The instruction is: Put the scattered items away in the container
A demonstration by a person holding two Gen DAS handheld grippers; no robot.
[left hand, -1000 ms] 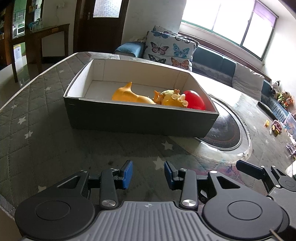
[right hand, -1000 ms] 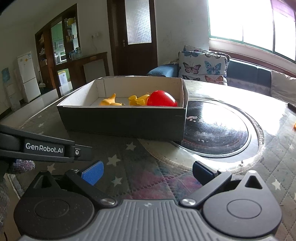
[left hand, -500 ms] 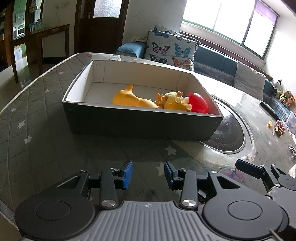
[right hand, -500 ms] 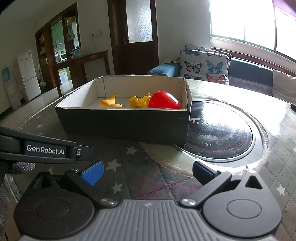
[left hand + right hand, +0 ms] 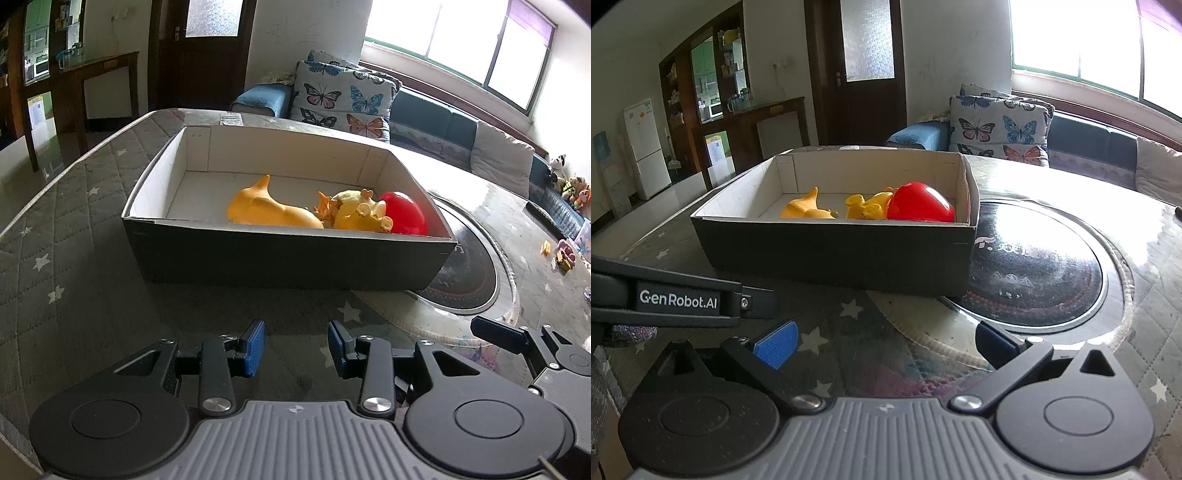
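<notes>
A dark cardboard box (image 5: 288, 258) with a white inside stands on the table, also seen as the box (image 5: 834, 251) in the right wrist view. In it lie an orange dolphin-shaped toy (image 5: 266, 208), a yellow animal toy (image 5: 360, 216) and a red ball-like toy (image 5: 404, 218); the right wrist view shows the dolphin toy (image 5: 807, 208), the yellow toy (image 5: 866, 208) and the red toy (image 5: 919, 206). My left gripper (image 5: 295, 349) hovers in front of the box, open, nothing between its blue pads. My right gripper (image 5: 882, 338) is wide open and empty.
The table has a grey star-patterned quilted cover (image 5: 55, 236) under glass and a round dark inset (image 5: 1038, 273) right of the box. Small toys (image 5: 563, 254) lie at the far right edge. A butterfly cushion (image 5: 343, 99) and sofa stand behind. The left gripper's arm (image 5: 676, 301) crosses the right view.
Both views have shifted slightly so the box sits a little lower and its inside shows more. The jaws of both grippers have kept their spacing; the toys have not moved.
</notes>
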